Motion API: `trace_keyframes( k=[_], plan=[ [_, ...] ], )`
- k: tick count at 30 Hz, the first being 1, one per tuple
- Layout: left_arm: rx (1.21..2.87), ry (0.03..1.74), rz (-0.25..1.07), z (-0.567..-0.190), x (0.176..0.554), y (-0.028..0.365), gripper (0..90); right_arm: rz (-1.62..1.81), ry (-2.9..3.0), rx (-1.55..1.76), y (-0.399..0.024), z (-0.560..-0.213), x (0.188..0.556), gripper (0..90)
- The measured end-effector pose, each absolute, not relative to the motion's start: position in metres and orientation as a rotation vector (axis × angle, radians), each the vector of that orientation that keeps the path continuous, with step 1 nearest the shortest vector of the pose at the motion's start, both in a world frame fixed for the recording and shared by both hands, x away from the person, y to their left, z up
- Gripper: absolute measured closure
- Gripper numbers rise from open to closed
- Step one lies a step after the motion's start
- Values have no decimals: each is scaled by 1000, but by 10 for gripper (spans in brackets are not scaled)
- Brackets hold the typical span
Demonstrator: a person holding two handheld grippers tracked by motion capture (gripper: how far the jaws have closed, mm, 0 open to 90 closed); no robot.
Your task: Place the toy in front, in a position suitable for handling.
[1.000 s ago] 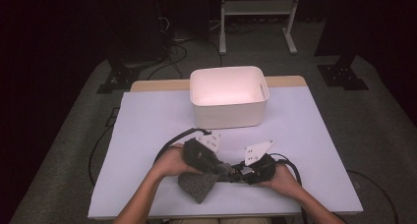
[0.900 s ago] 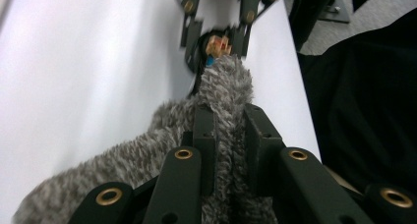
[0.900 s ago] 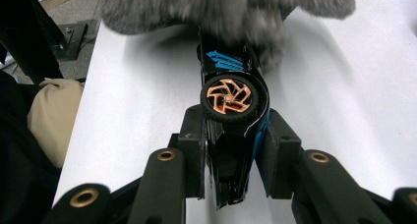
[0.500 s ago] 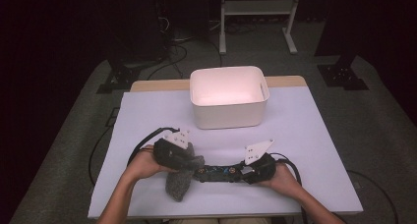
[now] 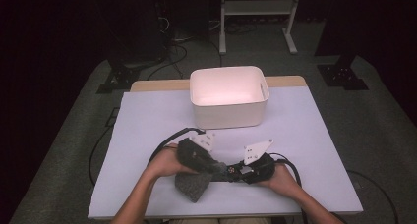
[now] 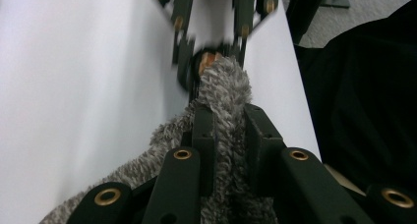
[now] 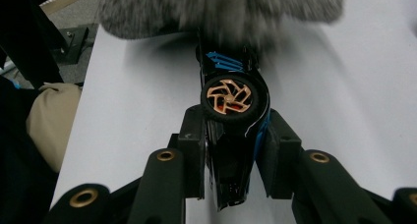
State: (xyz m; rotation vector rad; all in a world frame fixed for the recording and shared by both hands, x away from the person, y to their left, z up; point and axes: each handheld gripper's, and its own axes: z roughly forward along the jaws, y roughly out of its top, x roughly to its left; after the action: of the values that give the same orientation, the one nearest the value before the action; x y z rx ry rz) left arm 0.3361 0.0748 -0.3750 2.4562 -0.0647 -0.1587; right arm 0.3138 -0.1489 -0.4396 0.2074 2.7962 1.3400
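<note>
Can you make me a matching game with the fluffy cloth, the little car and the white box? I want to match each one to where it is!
Things:
1. grey fluffy cloth
2. black toy car
3. white box

Places:
A. pinched between the jaws of the right gripper
B. standing by itself at the back of the table, apart from both hands
C. pinched between the jaws of the left gripper

Pairs: 1-C, 2-A, 3-B

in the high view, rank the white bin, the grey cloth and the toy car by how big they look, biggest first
1. White bin, clearly the largest.
2. Grey cloth, bunched, partly under the left gripper.
3. Toy car, a dark sliver; the right gripper and the cloth cover much of it, so its true size is unsure.
</note>
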Motion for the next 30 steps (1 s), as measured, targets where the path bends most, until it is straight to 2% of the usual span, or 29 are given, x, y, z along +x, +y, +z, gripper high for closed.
trace_keyframes(
  k=[6,12,25,30],
  plan=[
    [2491,-134,-164,-374,339,39,774,1351,2799,229,-148,-440,314,662],
    [2478,-123,-167,-374,339,45,774,1350,2799,224,-148,-440,314,663],
    [2437,60,-104,-374,336,124,772,1298,2807,193,-149,-437,313,667],
    [2423,87,-106,-378,336,135,772,1263,2814,213,-159,-434,314,667]
  ],
)
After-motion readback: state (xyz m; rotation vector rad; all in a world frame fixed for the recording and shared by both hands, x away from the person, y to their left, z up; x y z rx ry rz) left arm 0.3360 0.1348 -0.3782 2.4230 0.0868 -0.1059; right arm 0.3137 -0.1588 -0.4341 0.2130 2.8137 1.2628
